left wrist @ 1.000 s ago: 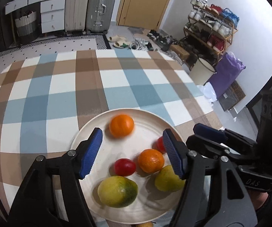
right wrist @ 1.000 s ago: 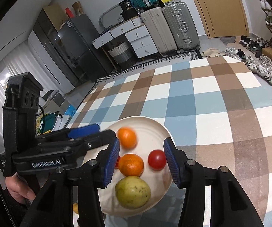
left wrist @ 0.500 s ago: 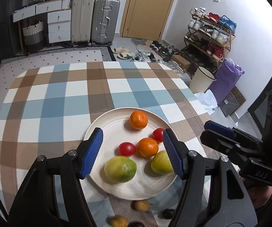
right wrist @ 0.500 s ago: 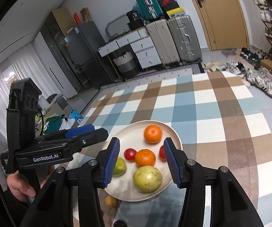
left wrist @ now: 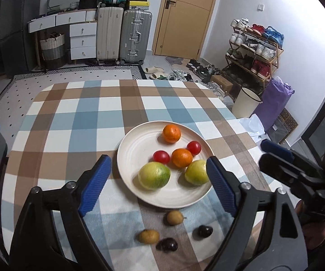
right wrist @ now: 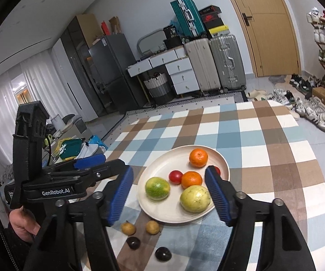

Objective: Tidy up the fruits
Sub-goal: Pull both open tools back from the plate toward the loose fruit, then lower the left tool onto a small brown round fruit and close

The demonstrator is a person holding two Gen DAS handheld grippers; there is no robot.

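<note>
Near the plate [left wrist: 126, 158], both grippers, left [left wrist: 159, 186] and right [right wrist: 169, 195], have just been opening, empty; a hasty grab could roll the small fruits [left wrist: 175, 218] away.

Both grippers [left wrist: 158, 185] [right wrist: 169, 194] freshly widened, empty
</note>
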